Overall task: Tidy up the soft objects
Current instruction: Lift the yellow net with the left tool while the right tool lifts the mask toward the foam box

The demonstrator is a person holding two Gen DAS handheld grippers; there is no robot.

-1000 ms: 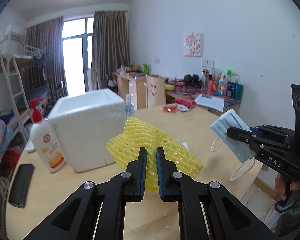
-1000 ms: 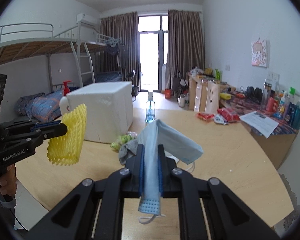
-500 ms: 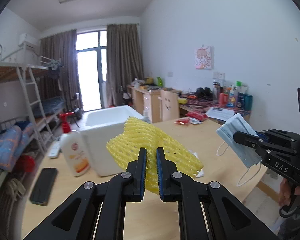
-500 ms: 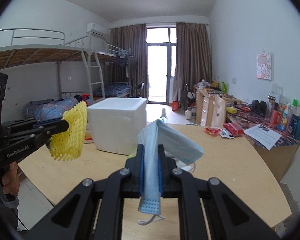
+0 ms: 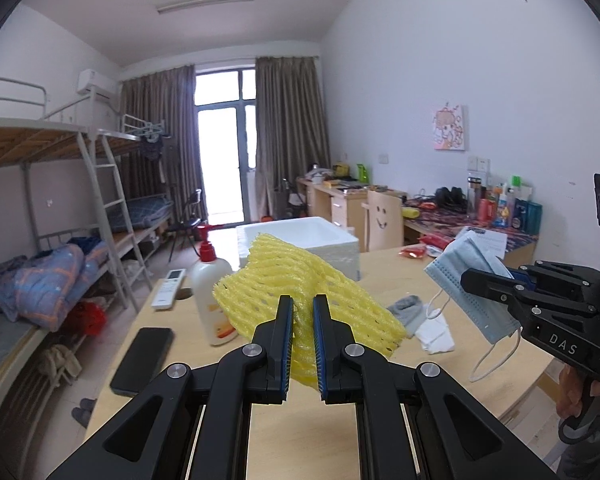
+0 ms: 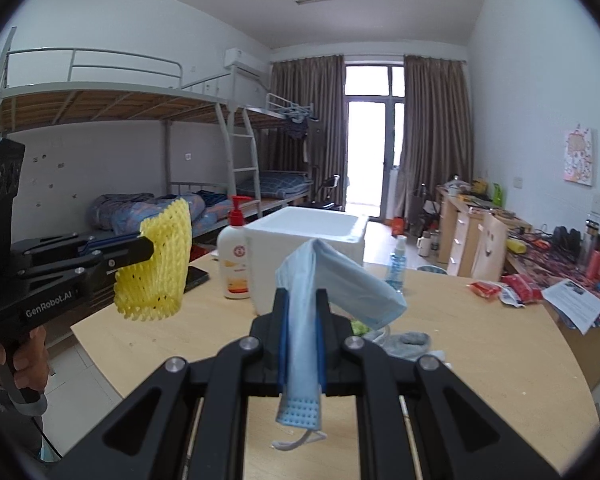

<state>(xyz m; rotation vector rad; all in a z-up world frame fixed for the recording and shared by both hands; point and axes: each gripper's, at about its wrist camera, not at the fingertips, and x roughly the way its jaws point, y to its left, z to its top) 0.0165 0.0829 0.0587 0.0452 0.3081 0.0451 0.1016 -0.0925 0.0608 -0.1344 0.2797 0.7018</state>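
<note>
My left gripper point(image 5: 301, 312) is shut on a yellow foam net point(image 5: 300, 280) and holds it in the air above the wooden table point(image 5: 300, 432); the net also shows in the right wrist view point(image 6: 160, 268). My right gripper point(image 6: 302, 300) is shut on a light blue face mask point(image 6: 340, 280), also held above the table; the mask shows in the left wrist view point(image 5: 472, 284) at the right. An open white foam box point(image 5: 300, 240) stands on the table beyond both grippers. A grey sock point(image 6: 410, 340) and white tissue point(image 5: 434, 334) lie on the table.
A lotion pump bottle point(image 5: 214, 296) stands left of the box. A black phone point(image 5: 142, 354) and a white remote point(image 5: 168, 288) lie at the table's left. A spray bottle point(image 6: 396, 264), red snack packets point(image 6: 500, 288) and a paper sheet point(image 6: 576, 304) lie at the right. Bunk beds stand beyond the left edge.
Both grippers have risen and drawn back from the table with their items still held. The foam box now looks farther off and its open top shows.
</note>
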